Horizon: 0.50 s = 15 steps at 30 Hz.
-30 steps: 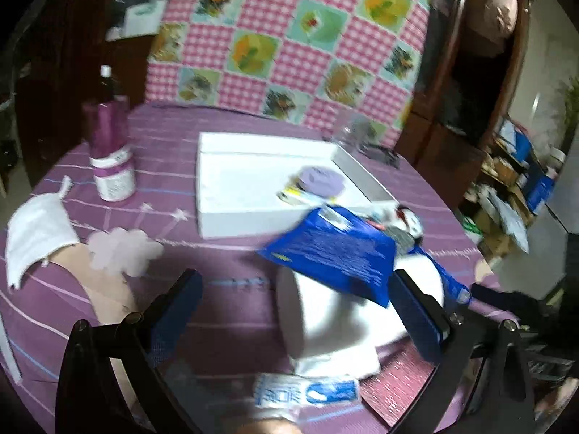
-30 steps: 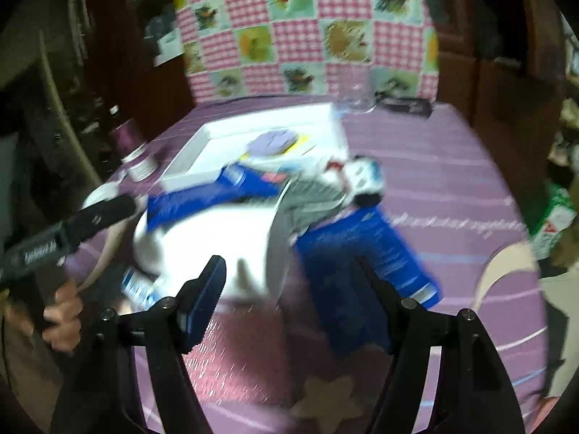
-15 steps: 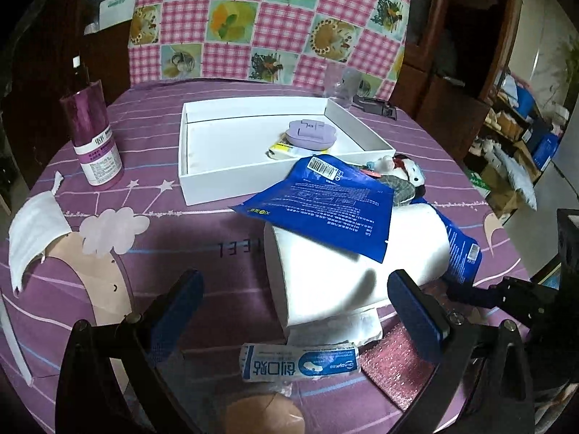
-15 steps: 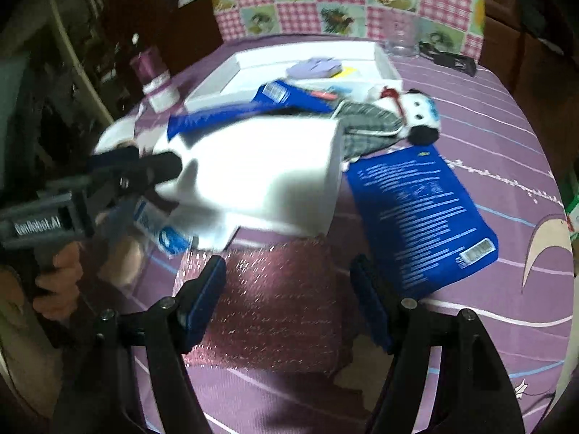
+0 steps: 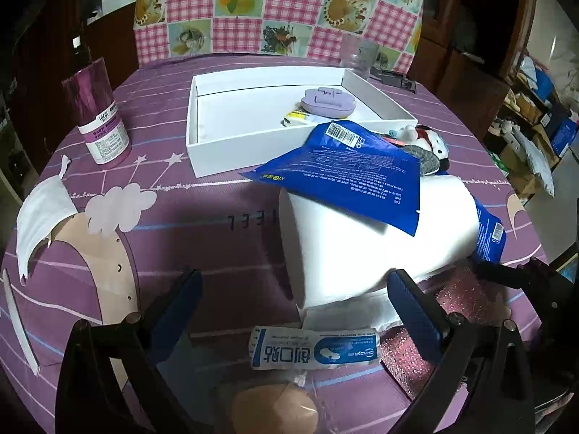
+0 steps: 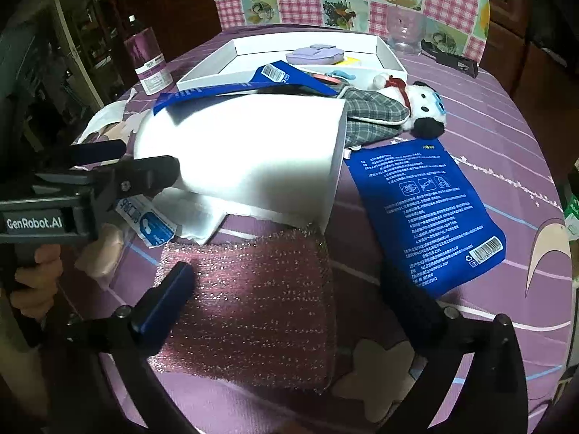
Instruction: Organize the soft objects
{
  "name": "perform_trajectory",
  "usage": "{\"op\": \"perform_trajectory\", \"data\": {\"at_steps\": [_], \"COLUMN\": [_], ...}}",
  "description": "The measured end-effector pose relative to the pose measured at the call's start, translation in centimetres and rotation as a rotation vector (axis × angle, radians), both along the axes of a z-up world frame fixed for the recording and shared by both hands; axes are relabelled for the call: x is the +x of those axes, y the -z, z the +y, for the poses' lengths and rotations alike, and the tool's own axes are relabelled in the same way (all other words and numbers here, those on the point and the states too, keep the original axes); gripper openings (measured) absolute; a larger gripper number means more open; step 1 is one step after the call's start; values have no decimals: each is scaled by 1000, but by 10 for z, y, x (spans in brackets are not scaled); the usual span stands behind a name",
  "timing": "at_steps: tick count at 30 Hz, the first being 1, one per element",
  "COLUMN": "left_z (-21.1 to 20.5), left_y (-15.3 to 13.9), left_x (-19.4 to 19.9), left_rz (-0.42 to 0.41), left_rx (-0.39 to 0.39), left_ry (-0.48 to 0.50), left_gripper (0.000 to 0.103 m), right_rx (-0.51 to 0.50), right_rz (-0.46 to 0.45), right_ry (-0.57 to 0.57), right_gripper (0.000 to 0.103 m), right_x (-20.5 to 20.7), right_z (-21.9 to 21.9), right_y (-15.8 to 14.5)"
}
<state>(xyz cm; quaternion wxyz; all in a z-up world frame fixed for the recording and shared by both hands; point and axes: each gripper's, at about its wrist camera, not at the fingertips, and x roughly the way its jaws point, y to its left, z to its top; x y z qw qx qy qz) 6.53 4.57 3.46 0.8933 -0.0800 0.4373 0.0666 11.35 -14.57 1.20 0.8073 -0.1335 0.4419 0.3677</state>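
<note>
Purple-clothed bench [image 5: 202, 195], centre frame: white paper roll [image 5: 365, 238] on its side under a blue pouch [image 5: 347, 173], light and crushable, so you should grip its middle gently; left gripper [image 5: 295, 314] and right gripper [image 6: 286, 291] jaws both wide, empty.

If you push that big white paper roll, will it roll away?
Probably. The paper roll lies on its side, so a sideways push may roll it. A blue packet rests on top and would likely slide off. It looks soft, so squeezing may dent it.
</note>
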Motion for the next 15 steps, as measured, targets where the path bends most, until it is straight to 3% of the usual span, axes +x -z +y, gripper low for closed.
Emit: {"op": "perform_trajectory", "data": {"at_steps": [5, 12, 15], "left_z": [0, 4, 5], "left_y": [-1, -8, -8], "left_x": [-1, -3, -3], "left_rz": [-7, -29, -27], "left_rx": [2, -14, -15], "left_ry": [-1, -14, -20], "left_gripper": [103, 103, 103], "right_rx": [51, 181, 206], "right_rz": [48, -36, 10], "right_ry": [8, 163, 125], "right_gripper": [100, 99, 85], "right_x": [5, 1, 0], "right_z": [-7, -31, -32], "right_y": [-5, -34, -37]}}
